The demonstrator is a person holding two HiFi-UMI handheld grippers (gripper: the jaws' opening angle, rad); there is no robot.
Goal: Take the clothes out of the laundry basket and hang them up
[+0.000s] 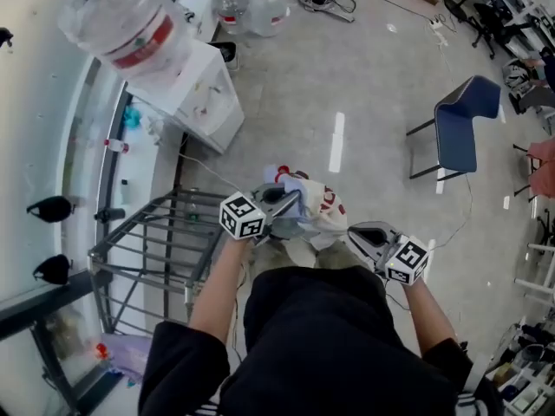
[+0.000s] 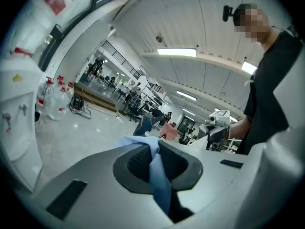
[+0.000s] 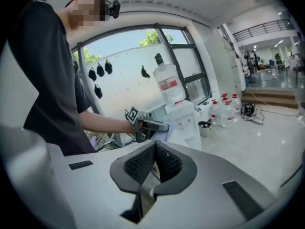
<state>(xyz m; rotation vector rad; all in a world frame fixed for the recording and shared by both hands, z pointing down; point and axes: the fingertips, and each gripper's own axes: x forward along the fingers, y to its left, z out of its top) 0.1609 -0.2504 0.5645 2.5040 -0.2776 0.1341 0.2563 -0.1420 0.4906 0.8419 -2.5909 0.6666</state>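
The left claw [image 1: 289, 203] is clamped on a fold of light blue cloth [image 2: 160, 181], which runs between its pads in the left gripper view. In the head view this cloth belongs to a bunched garment [image 1: 317, 208] of white, blue and red, held in the air above the floor [image 1: 364, 85], at twelve o'clock from the person's body. The right claw [image 1: 355, 231] is pressed together with nothing in it and hangs at about four o'clock from the garment, just apart from it.

A bare metal frame [image 1: 165, 232] stands at nine o'clock from the left claw. No clothes hang on the bars that show, and I cannot tell whether it is the basket or the drying rack.

By my reading, the task is at an early stage: one piece is in hand and clear of any container, but it is still crumpled. Spreading it and hanging it are left, and no hanger shows.
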